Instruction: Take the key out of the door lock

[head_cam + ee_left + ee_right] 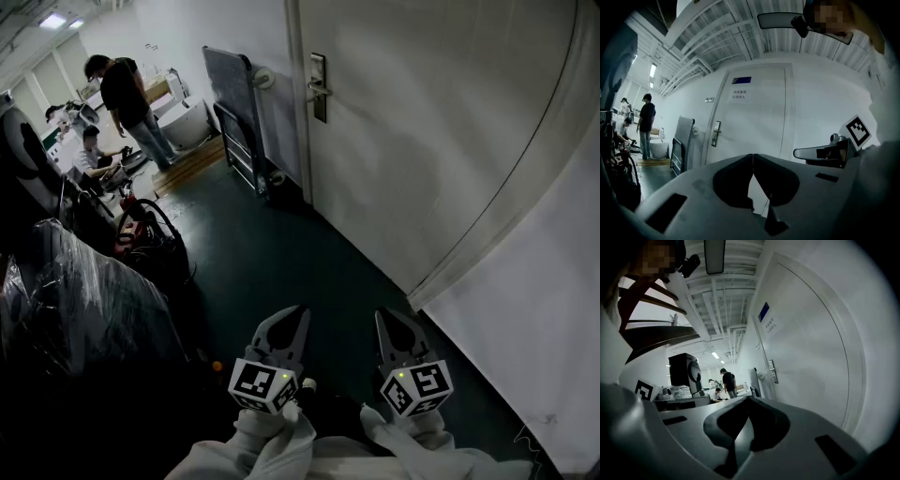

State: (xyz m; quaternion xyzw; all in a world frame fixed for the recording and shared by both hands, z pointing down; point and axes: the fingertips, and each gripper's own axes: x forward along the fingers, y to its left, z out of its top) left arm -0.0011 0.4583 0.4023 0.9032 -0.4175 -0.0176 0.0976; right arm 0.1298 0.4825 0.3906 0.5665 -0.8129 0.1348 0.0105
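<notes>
Smooth white flat door [422,141], upright oblong metal lock plate [320,67], lever [312,88] pointing left, key too small to see; grey left gripper [301,309] and right gripper [381,315] clenched, empty

Standing person [127,89], seated person [92,155], folded cart [231,94], dark green floor [281,253]

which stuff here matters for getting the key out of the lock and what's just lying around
For the job:
door
lock plate with handle; key too small to make out
left gripper, shut, empty
right gripper, shut, empty

Just about:
folded cart beside the door
plastic-wrapped pile
standing person
seated person
</notes>
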